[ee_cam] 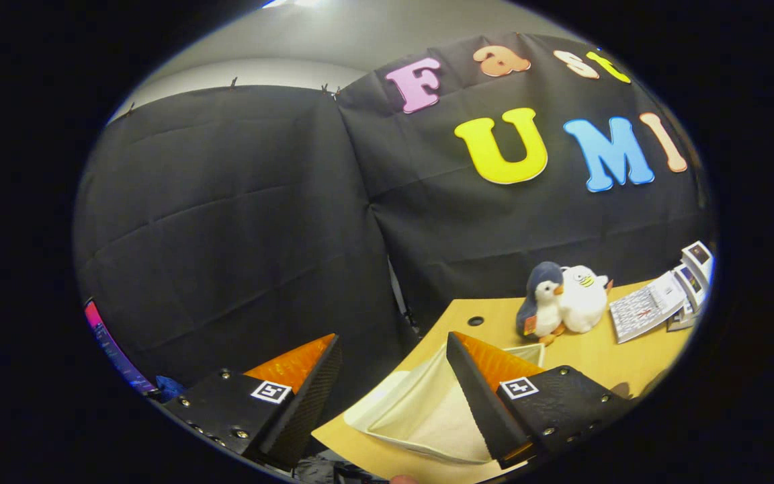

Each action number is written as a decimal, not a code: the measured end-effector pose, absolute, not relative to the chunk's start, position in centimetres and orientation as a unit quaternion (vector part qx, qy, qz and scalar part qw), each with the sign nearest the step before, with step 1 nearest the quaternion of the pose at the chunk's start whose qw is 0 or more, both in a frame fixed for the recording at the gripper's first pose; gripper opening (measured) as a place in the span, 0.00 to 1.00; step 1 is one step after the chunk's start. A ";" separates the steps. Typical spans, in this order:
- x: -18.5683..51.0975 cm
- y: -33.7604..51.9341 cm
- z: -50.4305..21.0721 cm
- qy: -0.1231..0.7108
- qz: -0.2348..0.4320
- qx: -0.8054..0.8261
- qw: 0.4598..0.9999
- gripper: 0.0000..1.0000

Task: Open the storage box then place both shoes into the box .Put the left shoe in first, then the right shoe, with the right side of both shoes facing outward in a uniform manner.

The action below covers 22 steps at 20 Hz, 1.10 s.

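Note:
My gripper [394, 349] stands open, tilted, with nothing between its fingers. Below and between the fingertips lies a pale cream storage box [420, 410] on the wooden table [602, 363]; the right finger covers part of it. I cannot tell whether its top is a lid or an open inside. The left finger hangs out past the table's edge, in front of the black cloth wall.
Two plush toys, a dark penguin [540, 299] and a white one [583, 298], sit on the table beyond the box. A calendar [649, 306] and small cards [693, 269] stand further right. A round cable hole [475, 320] marks the tabletop.

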<state>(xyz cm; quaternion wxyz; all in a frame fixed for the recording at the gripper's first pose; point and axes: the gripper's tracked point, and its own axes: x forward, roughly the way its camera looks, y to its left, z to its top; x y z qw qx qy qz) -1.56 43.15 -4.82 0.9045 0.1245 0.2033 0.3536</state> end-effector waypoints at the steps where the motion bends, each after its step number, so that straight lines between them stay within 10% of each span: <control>1: -1.1 41.7 -4.9 0.199 0.343 0.119 0.910 0.97; 22: 2.7 15.2 -17.7 0.264 0.148 0.053 0.952 0.98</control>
